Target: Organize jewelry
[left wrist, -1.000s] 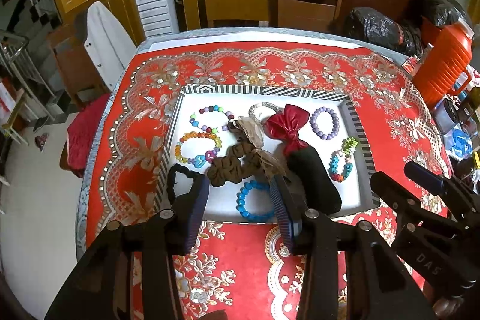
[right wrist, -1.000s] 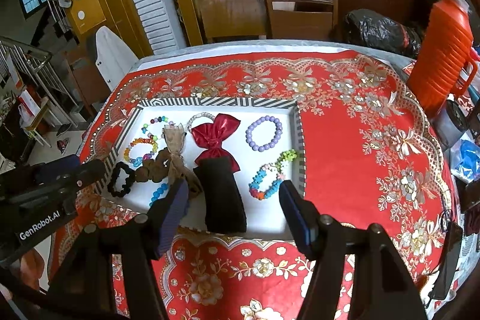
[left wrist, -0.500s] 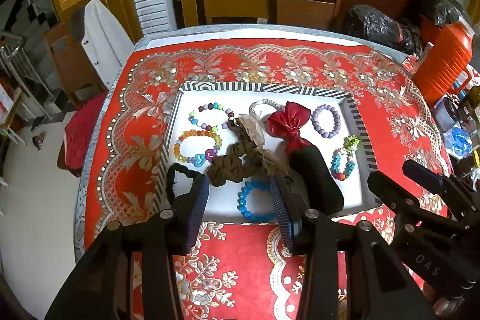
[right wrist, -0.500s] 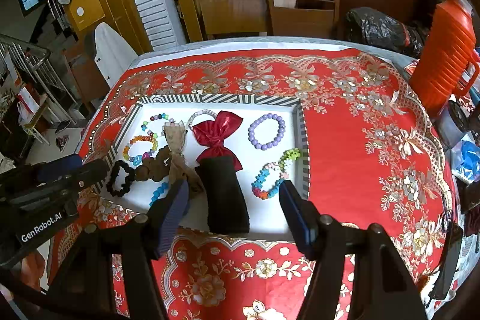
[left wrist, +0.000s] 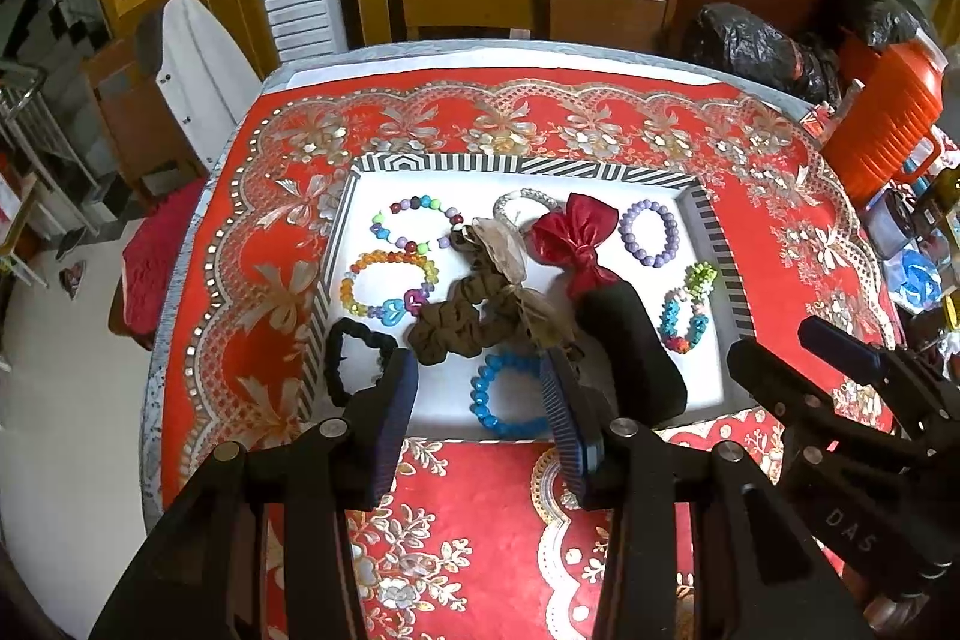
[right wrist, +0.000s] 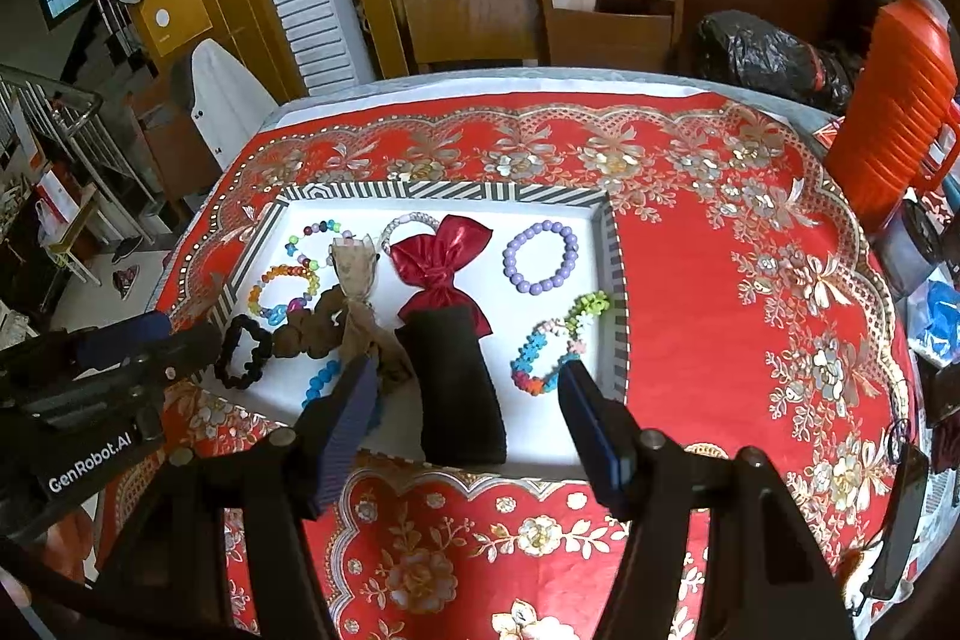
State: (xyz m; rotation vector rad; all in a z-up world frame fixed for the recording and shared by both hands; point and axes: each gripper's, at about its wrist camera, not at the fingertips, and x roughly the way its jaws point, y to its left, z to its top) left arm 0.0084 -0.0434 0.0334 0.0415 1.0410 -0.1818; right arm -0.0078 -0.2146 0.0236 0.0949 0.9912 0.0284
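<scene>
A white tray [left wrist: 654, 187] with a striped rim lies on the red tablecloth and holds jewelry. In it are a blue bead bracelet [left wrist: 501, 394], a black scrunchie [left wrist: 354, 361], a brown scrunchie [left wrist: 462, 319], a black pouch [left wrist: 636, 346], a red pouch [left wrist: 573, 235], a purple bracelet [left wrist: 649, 232], a multicoloured bracelet [left wrist: 687, 307] and two rainbow bead bracelets [left wrist: 387, 280]. My left gripper [left wrist: 477, 388] is open and empty, hovering above the tray's near edge over the blue bracelet. My right gripper [right wrist: 468, 388] is open and empty, above the black pouch [right wrist: 459, 388].
An orange ribbed jug [right wrist: 900, 112] and clutter stand at the table's right edge. Black bags [right wrist: 768, 52] and wooden chairs [right wrist: 606, 16] are behind the table. The floor drops off at the left.
Both grippers have eased slightly toward the tray. Nothing in the tray has moved.
</scene>
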